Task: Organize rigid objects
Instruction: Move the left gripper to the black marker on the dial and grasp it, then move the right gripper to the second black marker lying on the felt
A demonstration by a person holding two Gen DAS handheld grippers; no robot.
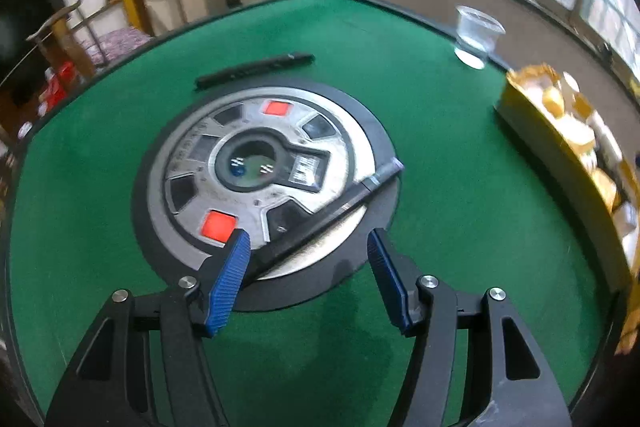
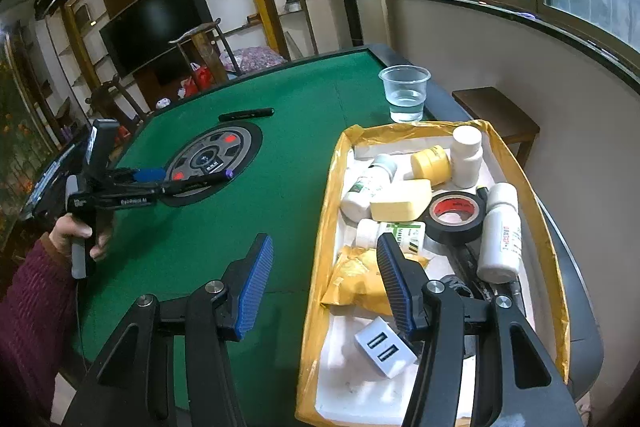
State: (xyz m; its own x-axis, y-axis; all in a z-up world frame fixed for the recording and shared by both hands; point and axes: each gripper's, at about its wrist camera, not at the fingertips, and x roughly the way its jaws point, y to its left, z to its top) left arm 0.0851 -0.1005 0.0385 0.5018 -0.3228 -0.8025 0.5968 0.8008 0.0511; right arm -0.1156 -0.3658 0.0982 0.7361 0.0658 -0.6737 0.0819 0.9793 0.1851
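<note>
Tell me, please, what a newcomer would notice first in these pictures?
First the round silver panel in the middle of the green table, with a dark pen lying across it between the open left gripper fingers. Then the yellow-lined tray of bottles and tape at the right edge.

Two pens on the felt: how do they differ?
The near pen lies diagonally across the round centre panel, between the open left gripper fingers; the far pen lies on bare green felt beyond the panel. The near pen shows a silver band and purple tip; the far pen looks all black. Both are dark, slim and lying flat.
</note>
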